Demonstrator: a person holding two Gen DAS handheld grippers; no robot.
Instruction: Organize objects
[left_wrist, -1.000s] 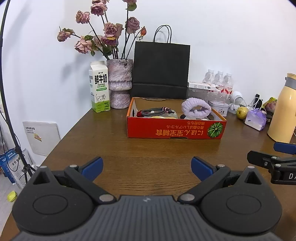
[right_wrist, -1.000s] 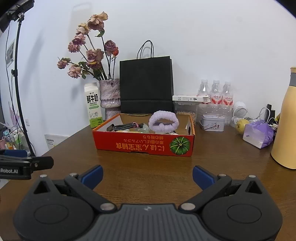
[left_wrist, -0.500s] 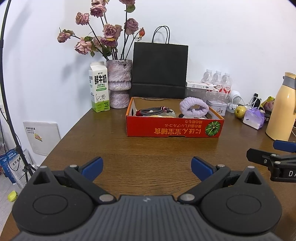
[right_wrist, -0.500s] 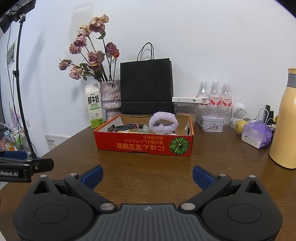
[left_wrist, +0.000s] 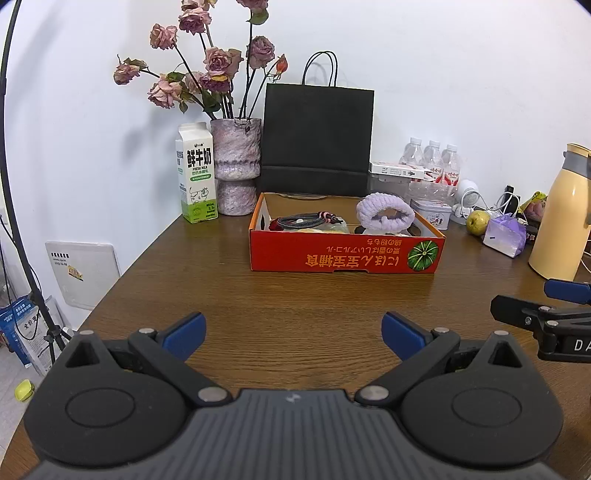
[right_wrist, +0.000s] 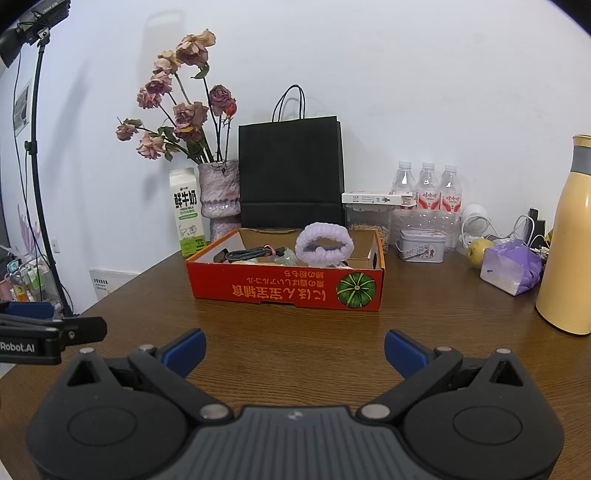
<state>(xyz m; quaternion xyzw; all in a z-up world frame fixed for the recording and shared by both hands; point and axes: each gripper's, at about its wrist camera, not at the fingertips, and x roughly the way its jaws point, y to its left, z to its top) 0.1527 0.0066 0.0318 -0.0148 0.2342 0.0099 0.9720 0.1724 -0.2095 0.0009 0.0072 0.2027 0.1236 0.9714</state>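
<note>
Change record: left tool (left_wrist: 293, 334) and right tool (right_wrist: 294, 349) both sit farther back from the red box (left_wrist: 347, 254), which appears smaller and farther off in both wrist views. More bare bench (left_wrist: 295, 295) shows between tools and box. Both tools' blue fingers hold the same wide spread.

The left hand-held gripper (left_wrist: 293, 334) hangs low over the brown desk (left_wrist: 295, 299), its blue-tipped fingers (left_wrist: 186, 330) spread wide with nothing between them. Ahead sits a red cardboard box (left_wrist: 347, 254) holding a purple headband (left_wrist: 384, 214) and what looks like a coiled braided cable (left_wrist: 304, 222). Behind the box stand a black paper bag (left_wrist: 317, 138), a vase of dried roses (left_wrist: 236, 166) and a milk carton (left_wrist: 195, 173). The right hand-held gripper (left_wrist: 517, 308) enters from the right edge.
</note>
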